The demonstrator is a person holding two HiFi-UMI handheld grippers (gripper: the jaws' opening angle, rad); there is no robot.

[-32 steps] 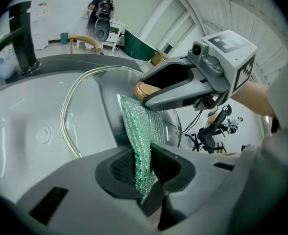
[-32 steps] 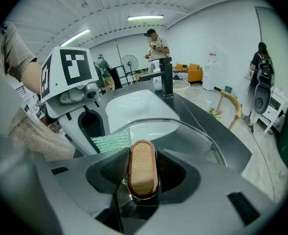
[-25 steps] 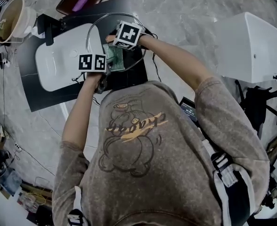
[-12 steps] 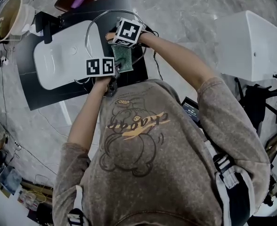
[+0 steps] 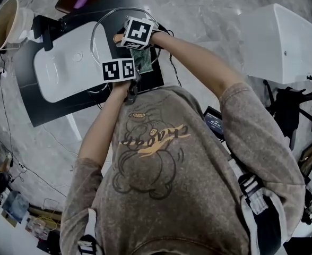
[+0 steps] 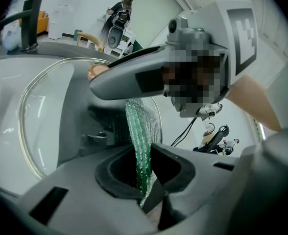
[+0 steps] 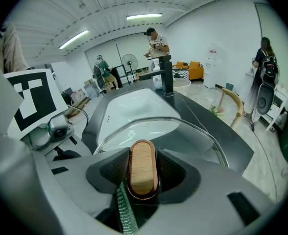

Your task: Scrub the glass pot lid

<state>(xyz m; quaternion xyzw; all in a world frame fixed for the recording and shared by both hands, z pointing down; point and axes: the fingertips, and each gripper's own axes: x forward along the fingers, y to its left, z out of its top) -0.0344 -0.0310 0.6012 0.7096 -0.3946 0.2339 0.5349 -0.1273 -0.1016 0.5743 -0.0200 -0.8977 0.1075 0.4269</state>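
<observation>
In the right tool [image 7: 143,174], knob [image 7: 143,163] of the glass pot lid [image 7: 195,140]

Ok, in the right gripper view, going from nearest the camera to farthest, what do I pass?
green scrub cloth → wooden lid knob → glass pot lid → white sink basin → black faucet → standing person in the background

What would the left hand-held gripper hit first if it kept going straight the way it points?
Probably the glass lid, just beyond the green scrub cloth it grips; depth is unclear.
</observation>
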